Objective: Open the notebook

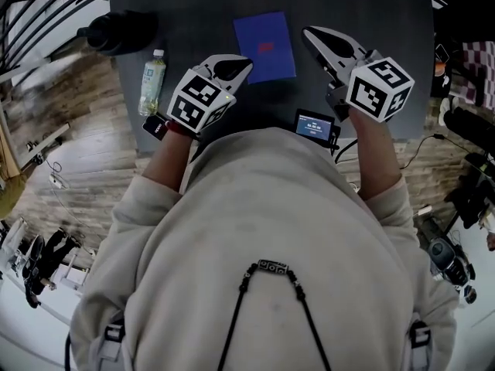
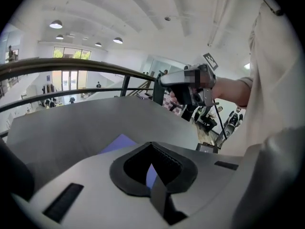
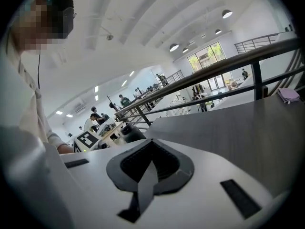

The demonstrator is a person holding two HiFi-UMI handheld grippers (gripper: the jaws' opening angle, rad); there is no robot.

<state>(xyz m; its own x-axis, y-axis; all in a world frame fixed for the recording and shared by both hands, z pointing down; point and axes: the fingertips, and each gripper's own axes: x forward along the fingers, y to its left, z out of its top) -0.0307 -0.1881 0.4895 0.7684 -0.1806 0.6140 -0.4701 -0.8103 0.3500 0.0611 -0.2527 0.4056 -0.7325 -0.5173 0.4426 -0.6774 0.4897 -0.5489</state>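
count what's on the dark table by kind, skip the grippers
notebook: 1
bottle: 1
black rounded object: 1
small device with lit screen: 1
purple item at the far corner: 1
total: 5
small black labelled piece at the near edge, maybe rig: not counted

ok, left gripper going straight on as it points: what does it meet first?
Probably the blue notebook: the left gripper aims down at its near-left corner, nothing between. Depth unclear; maybe the table just short.

Bare table (image 1: 371,22) round notebook (image 1: 264,46); bottle (image 1: 152,81) well left
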